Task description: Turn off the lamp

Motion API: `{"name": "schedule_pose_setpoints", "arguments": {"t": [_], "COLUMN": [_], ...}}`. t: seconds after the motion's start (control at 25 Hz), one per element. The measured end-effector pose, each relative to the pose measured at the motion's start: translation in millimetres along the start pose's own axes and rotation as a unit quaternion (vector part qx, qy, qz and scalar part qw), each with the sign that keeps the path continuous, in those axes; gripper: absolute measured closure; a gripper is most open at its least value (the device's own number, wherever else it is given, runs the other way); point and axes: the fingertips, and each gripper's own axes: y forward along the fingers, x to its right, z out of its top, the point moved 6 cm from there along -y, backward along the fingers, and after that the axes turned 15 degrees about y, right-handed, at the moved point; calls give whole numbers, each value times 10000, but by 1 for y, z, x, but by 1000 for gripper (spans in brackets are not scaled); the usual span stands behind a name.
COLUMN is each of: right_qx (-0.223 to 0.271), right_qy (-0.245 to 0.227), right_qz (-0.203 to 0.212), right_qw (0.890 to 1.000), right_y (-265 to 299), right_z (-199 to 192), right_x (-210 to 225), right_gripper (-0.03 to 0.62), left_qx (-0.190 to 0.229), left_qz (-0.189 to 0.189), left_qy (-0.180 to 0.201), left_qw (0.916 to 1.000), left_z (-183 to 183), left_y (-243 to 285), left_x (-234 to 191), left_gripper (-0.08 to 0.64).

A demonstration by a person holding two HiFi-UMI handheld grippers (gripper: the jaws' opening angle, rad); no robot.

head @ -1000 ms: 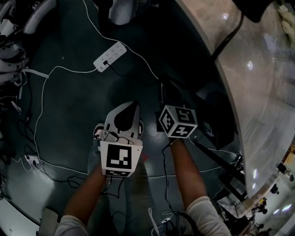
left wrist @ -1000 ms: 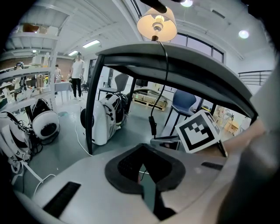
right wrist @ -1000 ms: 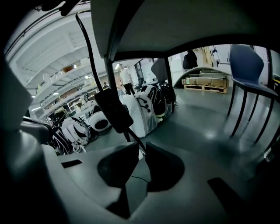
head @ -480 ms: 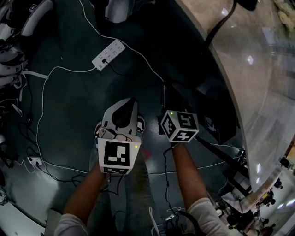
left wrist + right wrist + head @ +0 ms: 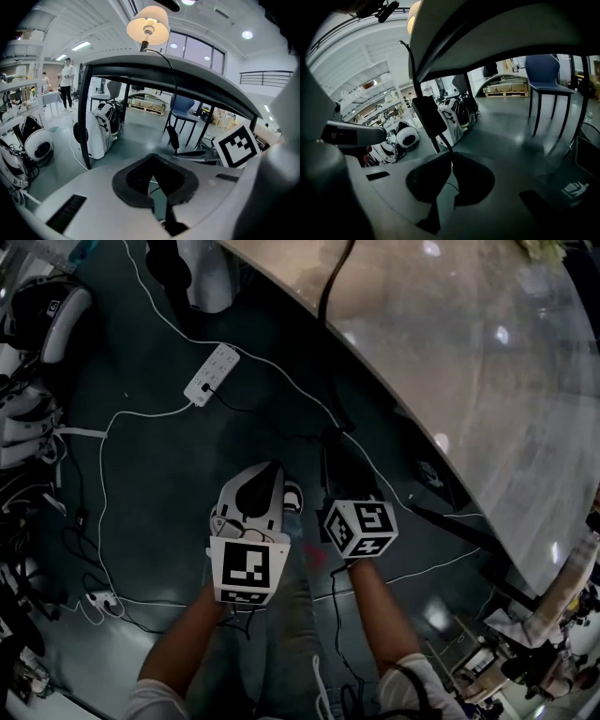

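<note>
At top centre of the left gripper view the lamp (image 5: 148, 23) glows, not yet off. Having just been closing, the right gripper (image 5: 451, 154) fingers pinch the cord (image 5: 446, 143) under the switch (image 5: 429, 116); the left gripper (image 5: 152, 157) fingers are pressed together, empty. Next, I judge: squeeze the switch itself.

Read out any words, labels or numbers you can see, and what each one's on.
Nothing is legible.
White label on the black floor box: too blurred to read.
Left cube and right cube: square marker patterns, no words.
Power strip: no readable print.
</note>
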Motion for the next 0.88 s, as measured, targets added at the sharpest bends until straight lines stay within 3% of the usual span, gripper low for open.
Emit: {"name": "schedule_pose_setpoints", "arguments": {"t": [0.28, 0.88], "right_qx": [126, 1296], "right_qy": [124, 452], "right_qz": [10, -176], "right_qw": [9998, 9904], "right_y": [-57, -144], "right_z": [5, 55], "right_x": [-25, -79], "right_gripper": [583, 583], "left_qx": [-19, 178], "left_qz": [-209, -693], "left_qy": [89, 760], "left_qw": [9997, 9945], "left_z": [26, 67], "left_y": [-32, -79], "left_x": [14, 15], "left_gripper": [563, 563]}}
